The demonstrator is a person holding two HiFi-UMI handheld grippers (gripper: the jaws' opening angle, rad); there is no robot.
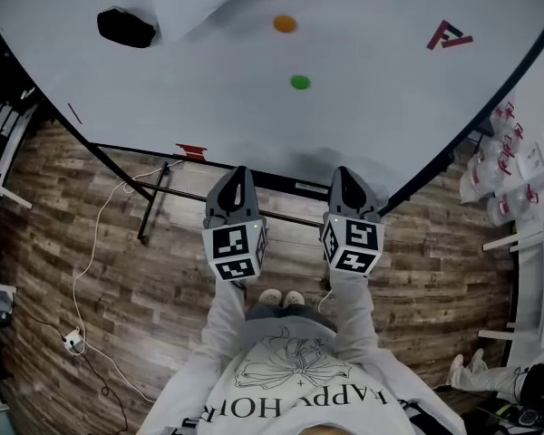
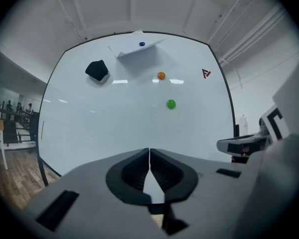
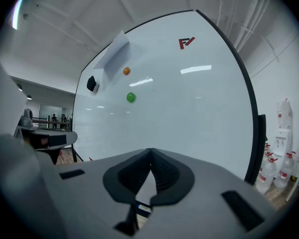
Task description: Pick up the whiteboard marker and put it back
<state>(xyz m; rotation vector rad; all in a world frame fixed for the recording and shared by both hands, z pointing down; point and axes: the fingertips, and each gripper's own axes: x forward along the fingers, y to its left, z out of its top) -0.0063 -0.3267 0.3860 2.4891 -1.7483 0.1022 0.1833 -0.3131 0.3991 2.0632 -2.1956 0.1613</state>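
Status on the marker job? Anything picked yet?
Done: nothing that shows. In hand: nothing; left gripper and right gripper are both shut, empty, short of the whiteboard. Left: no marker clearly in view; a small red thing at the board's lower edge may be one, too small to tell. Pick and return look outstanding, unless already finished.

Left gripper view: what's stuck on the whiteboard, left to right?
black eraser → orange magnet → green magnet → red logo. The paper sheet at the top is left out because it spans from past the eraser to over the orange magnet.
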